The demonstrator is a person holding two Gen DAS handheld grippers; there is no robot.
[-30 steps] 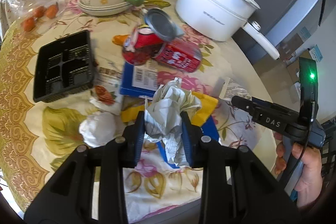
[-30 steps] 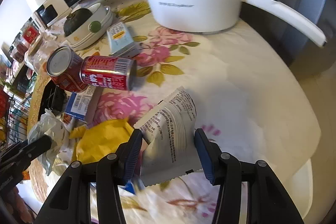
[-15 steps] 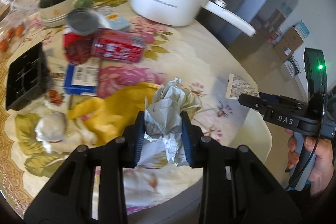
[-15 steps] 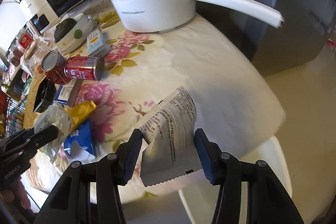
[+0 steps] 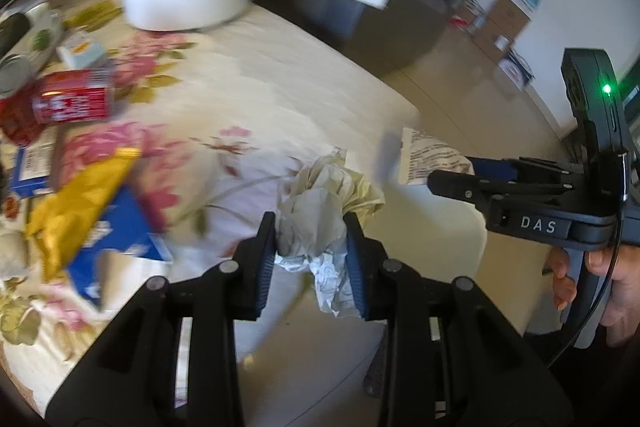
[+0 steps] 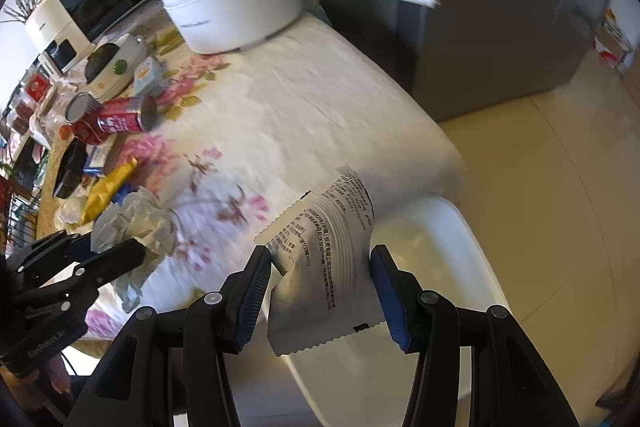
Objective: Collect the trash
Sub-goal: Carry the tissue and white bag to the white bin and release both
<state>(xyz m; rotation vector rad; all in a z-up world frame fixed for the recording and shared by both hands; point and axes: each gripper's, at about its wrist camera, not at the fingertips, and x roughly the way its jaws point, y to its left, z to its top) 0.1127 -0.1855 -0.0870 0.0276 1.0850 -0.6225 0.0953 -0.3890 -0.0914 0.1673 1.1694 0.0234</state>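
My left gripper (image 5: 311,247) is shut on a crumpled grey-white paper wad (image 5: 316,223), held over the table's near edge; it also shows in the right wrist view (image 6: 132,223). My right gripper (image 6: 322,291) is shut on a white printed snack wrapper (image 6: 324,247), held above a white bin (image 6: 460,267) beside the table. The wrapper also shows in the left wrist view (image 5: 428,155). A yellow wrapper (image 5: 76,203), a blue packet (image 5: 116,239) and red cans (image 5: 72,101) lie on the floral tablecloth (image 5: 280,75).
A white pot with a long handle (image 6: 240,7) stands at the table's back. A bowl with a dark squash (image 6: 112,61), a black tray (image 6: 70,171) and a small blue carton (image 5: 82,49) sit at the left. A grey cabinet (image 6: 500,7) stands behind; cardboard boxes (image 5: 508,23) are on the floor.
Both grippers have swung right, off the cluttered middle of the table toward its right edge, each still holding its trash. The white bin has come into view under the right gripper.
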